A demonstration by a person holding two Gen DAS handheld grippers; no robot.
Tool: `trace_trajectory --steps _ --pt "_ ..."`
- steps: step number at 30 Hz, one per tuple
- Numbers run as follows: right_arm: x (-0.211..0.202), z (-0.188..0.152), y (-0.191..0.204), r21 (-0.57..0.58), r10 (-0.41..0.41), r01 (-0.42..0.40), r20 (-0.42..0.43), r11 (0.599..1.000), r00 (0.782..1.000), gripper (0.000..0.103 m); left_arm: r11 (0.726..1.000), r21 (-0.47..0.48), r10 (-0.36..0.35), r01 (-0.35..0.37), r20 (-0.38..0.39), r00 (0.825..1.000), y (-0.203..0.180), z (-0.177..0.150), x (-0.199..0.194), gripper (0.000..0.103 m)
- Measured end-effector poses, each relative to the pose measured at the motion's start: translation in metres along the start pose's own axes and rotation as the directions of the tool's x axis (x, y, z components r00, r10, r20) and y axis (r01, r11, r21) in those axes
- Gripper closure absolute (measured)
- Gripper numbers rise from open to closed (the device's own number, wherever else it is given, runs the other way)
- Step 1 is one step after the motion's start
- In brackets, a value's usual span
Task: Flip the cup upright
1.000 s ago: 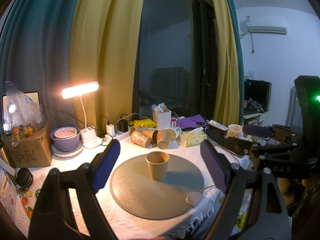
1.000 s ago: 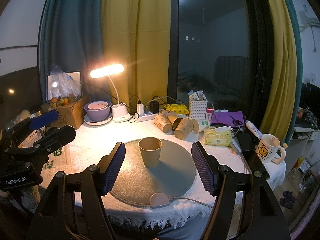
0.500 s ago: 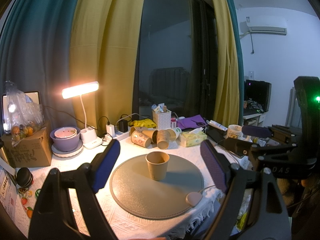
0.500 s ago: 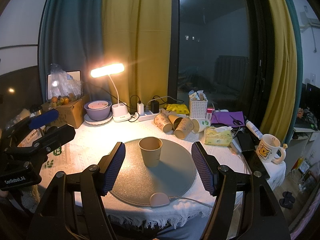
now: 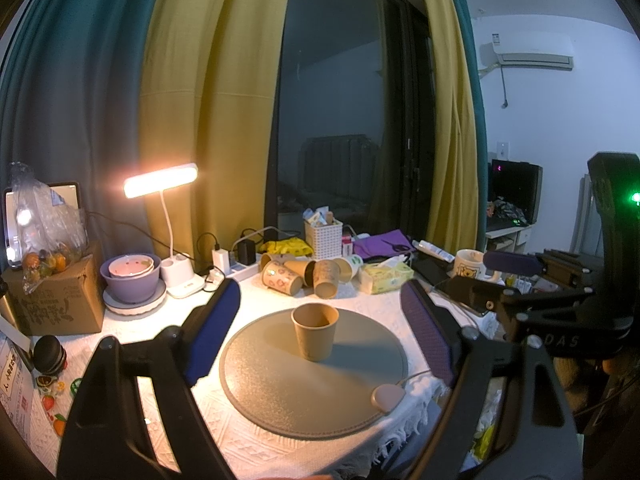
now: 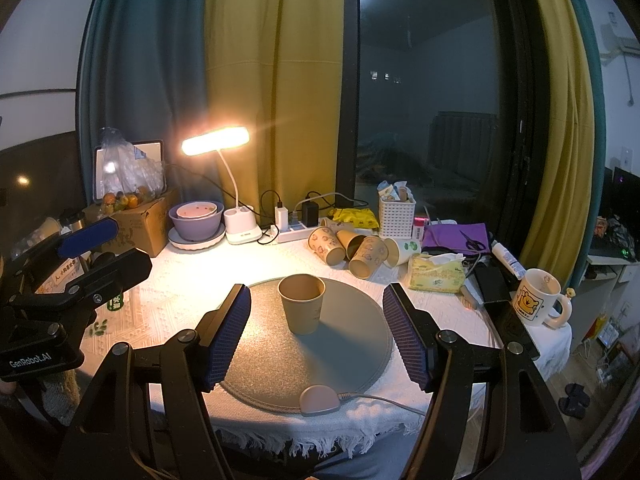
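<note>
On the far left of the tabletop (image 6: 168,292) a carton (image 6: 140,220) and a purple bowl (image 6: 195,220) are seen, with a lit lamp (image 6: 216,146) beside them. At the middle, a round mat (image 6: 344,340) is laid, and the cup (image 6: 302,304) is found standing on it, mouth up, touched by nothing. From the way it stands, the flip is judged complete.

The cup is taken to be thin paper: light, easily crushed, and liable to tip at a nudge. If it had to be held, it would best be pinched gently across the side wall, about mid-height, where the taper gives the pads a grip; the rim should be spared, as it would buckle.

Behind the mat, a heap of printed cups (image 6: 352,250) is seen lying on its sides, with a white basket (image 6: 396,216) beyond it. Further right a tissue pack (image 6: 436,274) and a mug (image 6: 534,300) are set.

The left gripper (image 5: 320,332) is held level, near the table's front edge, pointed at the cup, its jaws spread wide with nothing between the pads. The right gripper (image 6: 316,334) is posed likewise, low and level, jaws spread wide and empty, the cup framed beyond them but well apart from either finger. Each gripper's body is caught at the edge of the other's view, so the two are held side by side.
</note>
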State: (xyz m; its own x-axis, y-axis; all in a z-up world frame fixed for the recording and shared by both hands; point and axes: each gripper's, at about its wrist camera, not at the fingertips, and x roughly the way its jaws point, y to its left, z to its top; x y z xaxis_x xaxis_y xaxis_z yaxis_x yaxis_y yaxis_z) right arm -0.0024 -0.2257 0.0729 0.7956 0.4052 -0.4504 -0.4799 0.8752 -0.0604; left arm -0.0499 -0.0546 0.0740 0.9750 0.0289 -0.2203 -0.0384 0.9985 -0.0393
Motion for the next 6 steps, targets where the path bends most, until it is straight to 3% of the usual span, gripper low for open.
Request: trace_trajectory --steps 6 --pt "0.0006 -0.0009 0.0000 0.000 -0.001 0.001 -0.001 1.000 1.000 0.031 1.000 0.004 -0.015 0.015 0.006 1.000 -0.0071 -0.0042 -0.0040 0.020"
